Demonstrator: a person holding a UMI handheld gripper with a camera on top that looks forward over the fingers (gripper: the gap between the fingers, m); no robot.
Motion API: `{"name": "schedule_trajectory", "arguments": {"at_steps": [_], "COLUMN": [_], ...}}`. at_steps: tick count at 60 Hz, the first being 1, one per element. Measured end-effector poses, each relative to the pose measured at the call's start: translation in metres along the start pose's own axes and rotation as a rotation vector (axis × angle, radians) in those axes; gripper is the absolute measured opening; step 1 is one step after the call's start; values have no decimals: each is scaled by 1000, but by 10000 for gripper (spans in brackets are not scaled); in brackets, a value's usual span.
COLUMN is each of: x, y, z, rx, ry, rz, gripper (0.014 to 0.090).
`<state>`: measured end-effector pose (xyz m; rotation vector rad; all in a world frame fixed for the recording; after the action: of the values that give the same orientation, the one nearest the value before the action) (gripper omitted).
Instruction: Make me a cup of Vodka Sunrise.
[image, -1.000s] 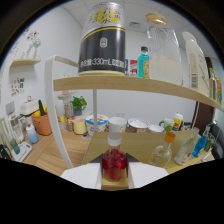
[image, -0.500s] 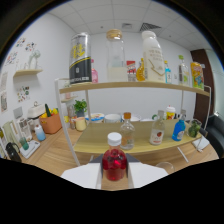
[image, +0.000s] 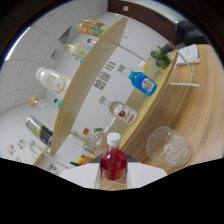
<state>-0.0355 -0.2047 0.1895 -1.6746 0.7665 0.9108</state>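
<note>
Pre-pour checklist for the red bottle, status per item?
1. Red bottle held between the fingers: ok, it sits between them at both sides.
2. White cap off before pouring: not ok, it is on.
3. Target glass in view on the wooden table: ok, right of the bottle.
4. Glass upright: cannot tell; the whole view is tilted.
5. Bottle mouth over the glass: not ok, the glass lies off to the side.
6. Shelf bottles, such as the blue bottle, clear of the path: ok, they lie beyond.
</note>
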Motion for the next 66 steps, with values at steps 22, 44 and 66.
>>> {"name": "schedule_trajectory", "arguments": {"at_steps": [22,44,66], "x": [-10,-22,-64], "y": [-24,-29,28], "z": [5,0,17], "rx": [54,68,107], "ry": [-206,-206,42], "rz": [848,812,-564], "gripper": [344,344,345]}}
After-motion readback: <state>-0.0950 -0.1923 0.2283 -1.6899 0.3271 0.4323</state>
